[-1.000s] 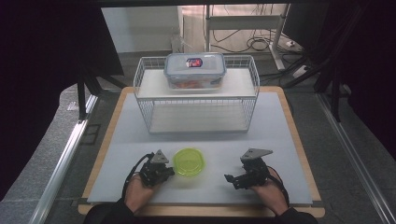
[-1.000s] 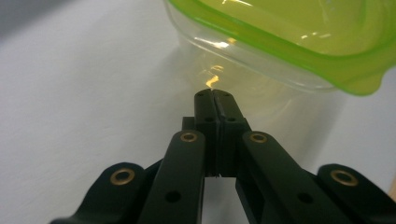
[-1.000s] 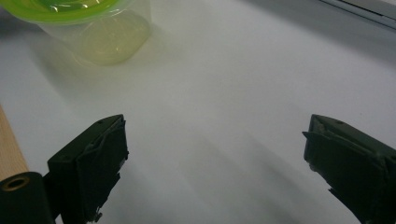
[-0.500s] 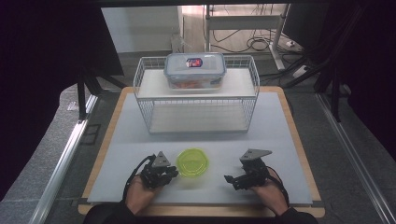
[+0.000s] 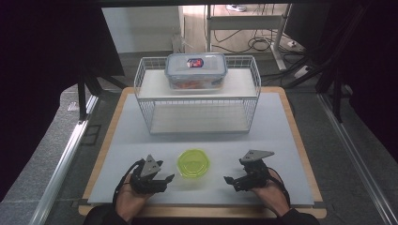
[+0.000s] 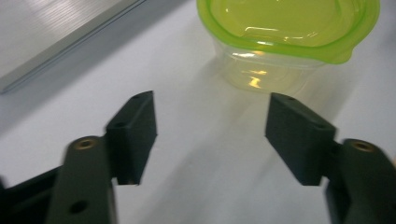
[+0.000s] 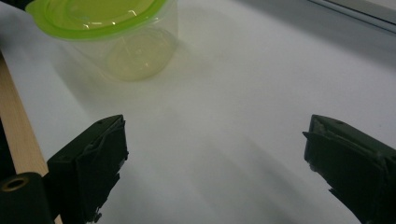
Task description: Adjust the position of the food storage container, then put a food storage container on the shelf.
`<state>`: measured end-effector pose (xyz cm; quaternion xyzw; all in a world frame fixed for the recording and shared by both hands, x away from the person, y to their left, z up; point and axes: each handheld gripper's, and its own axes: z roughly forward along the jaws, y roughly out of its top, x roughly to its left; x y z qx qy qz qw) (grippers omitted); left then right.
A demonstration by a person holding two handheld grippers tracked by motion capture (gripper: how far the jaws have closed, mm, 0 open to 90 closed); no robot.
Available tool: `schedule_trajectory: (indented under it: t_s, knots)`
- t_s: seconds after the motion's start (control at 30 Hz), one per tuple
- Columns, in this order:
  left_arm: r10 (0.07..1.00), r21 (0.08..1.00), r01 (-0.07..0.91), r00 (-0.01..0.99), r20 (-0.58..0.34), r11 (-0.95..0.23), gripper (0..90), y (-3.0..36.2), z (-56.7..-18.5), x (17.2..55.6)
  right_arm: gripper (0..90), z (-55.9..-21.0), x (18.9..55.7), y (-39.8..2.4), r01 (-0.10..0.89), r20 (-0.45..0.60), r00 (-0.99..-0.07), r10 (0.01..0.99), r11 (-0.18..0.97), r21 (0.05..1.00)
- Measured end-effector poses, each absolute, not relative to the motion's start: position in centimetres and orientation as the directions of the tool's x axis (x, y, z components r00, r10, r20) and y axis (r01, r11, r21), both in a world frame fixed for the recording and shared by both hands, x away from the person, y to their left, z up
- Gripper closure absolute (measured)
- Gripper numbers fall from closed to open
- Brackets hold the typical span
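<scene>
Just round clear tub [image 5: 193,163], green lid [image 6: 289,23]

wire rack [image 5: 197,101] w/ lidded food box [image 5: 196,70] on top

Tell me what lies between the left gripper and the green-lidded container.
Nothing: in the left gripper view the left gripper, jaws just opened and empty, faces the green-lidded container across bare white table mat.

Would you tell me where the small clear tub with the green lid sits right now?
In the high view the small clear tub with the green lid stands near the table's front edge, between the left gripper and right gripper, touching neither.
</scene>
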<state>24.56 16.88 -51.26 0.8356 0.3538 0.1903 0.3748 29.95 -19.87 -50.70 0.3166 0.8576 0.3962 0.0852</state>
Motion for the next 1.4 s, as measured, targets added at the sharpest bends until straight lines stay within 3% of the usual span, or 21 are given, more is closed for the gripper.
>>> schedule_trajectory:
  t_s: [0.13,0.37,0.57,1.1,1.4]
  knots:
    - [0.721,0.783,0.461,0.693,-0.023,-0.418,17.7,17.8,-51.3,24.1,5.1,-50.6,29.9,-19.9,0.477,0.126,-0.789,0.602,0.470,0.743]
    - [0.722,0.778,0.465,0.692,-0.021,-0.423,7.3,18.4,-51.5,23.5,4.3,-50.7,29.9,-19.7,0.473,0.143,-0.798,0.586,0.460,0.752]
    - [0.725,0.769,0.448,0.688,0.030,-0.456,4.6,18.7,-51.8,23.4,4.3,-50.8,29.9,-19.6,0.476,0.154,-0.800,0.580,0.456,0.752]
    - [0.725,0.764,0.443,0.687,0.048,-0.470,4.5,18.9,-52.0,23.5,3.0,-50.1,30.0,-18.8,0.475,0.145,-0.787,0.599,0.441,0.761]
    - [0.731,0.762,0.450,0.681,0.043,-0.465,5.1,18.8,-52.0,23.4,21.2,-49.2,31.0,-18.2,0.507,0.185,-0.782,0.595,0.436,0.743]
